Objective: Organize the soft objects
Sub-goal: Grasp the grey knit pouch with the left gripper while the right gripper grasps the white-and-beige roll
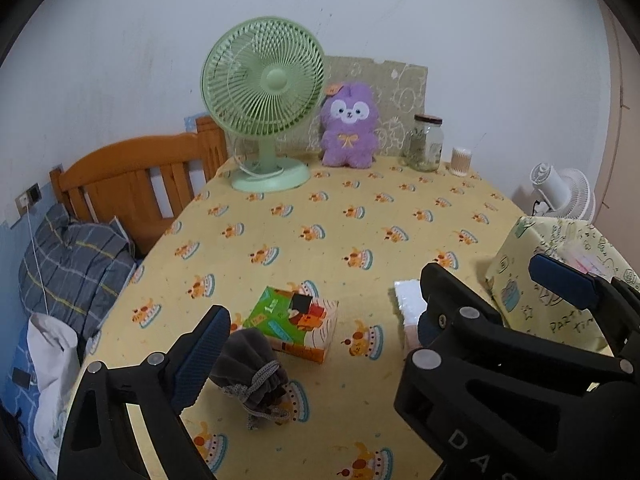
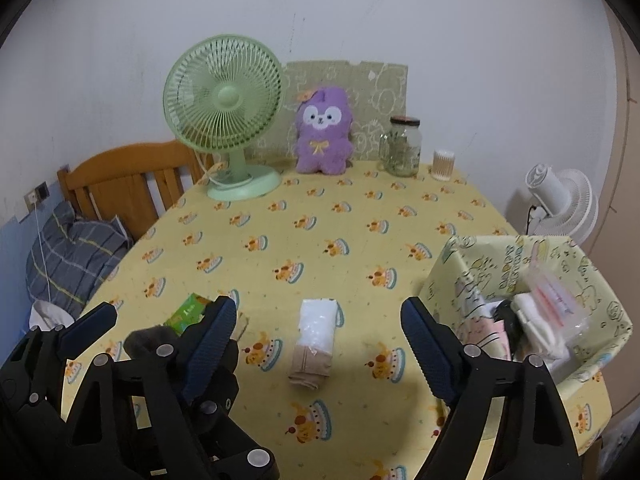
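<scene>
A grey drawstring pouch (image 1: 252, 376) lies on the yellow tablecloth (image 1: 304, 216) just right of my left gripper's left finger. A green tissue pack (image 1: 294, 322) lies behind it. A clear packet with beige fabric (image 2: 314, 344) lies between my right gripper's fingers, farther out. A paper-lined box (image 2: 532, 312) at the right holds several soft items. My left gripper (image 1: 320, 328) is open and empty above the pouch. My right gripper (image 2: 316, 344) is open and empty. The left gripper (image 2: 158, 330) also shows in the right wrist view. A purple plush (image 1: 350, 126) sits at the back.
A green desk fan (image 1: 264, 116), a glass jar (image 1: 426, 142) and a cotton-swab tub (image 1: 460, 162) stand along the table's far edge. A wooden bed headboard (image 1: 132, 176) and pillow (image 1: 72, 264) lie left of the table. A white fan (image 2: 560, 204) stands at the right.
</scene>
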